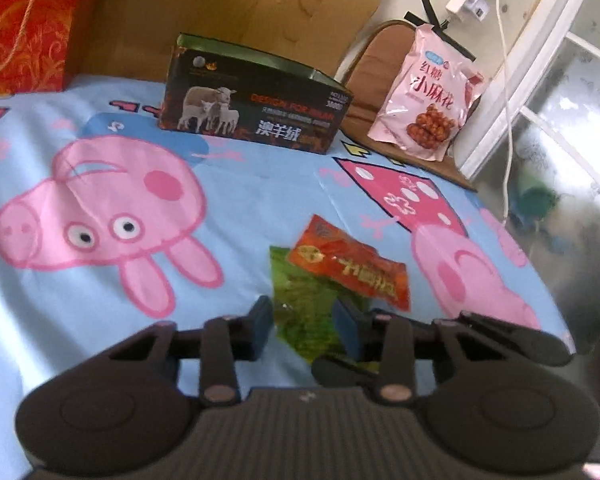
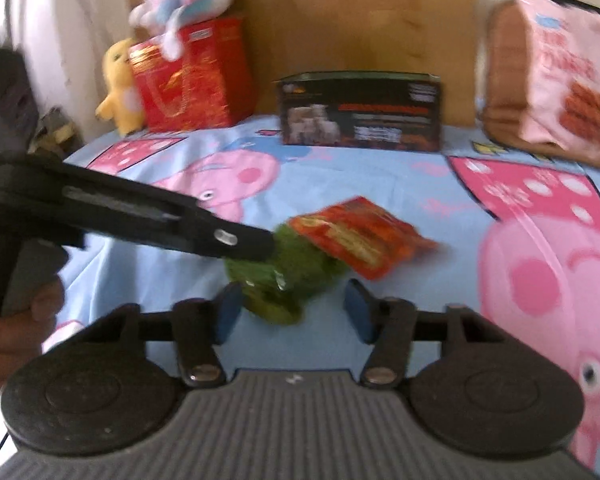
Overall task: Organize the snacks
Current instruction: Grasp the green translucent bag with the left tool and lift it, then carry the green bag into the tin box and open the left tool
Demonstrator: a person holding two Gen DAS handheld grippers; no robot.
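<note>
A home, most likely a child's bedroom. Shown by a pale blue cartoon-pig bedsheet [image 1: 236,208] spread flat, a yellow plush toy [image 2: 118,84] beside a red gift bag with gold pattern [image 2: 192,80], a wooden headboard-like panel [image 1: 228,4] behind, and white chargers plugged into a wall socket [image 1: 466,0].

On the bed [image 1: 260,200], one snack packet [image 1: 352,268] lies partly over another packet [image 1: 300,304]. Behind them stands an open box [image 1: 256,96], with a large snack bag [image 1: 428,92] to its right on a chair [image 1: 376,40] and a gift bag [image 1: 24,28] to its left.
</note>
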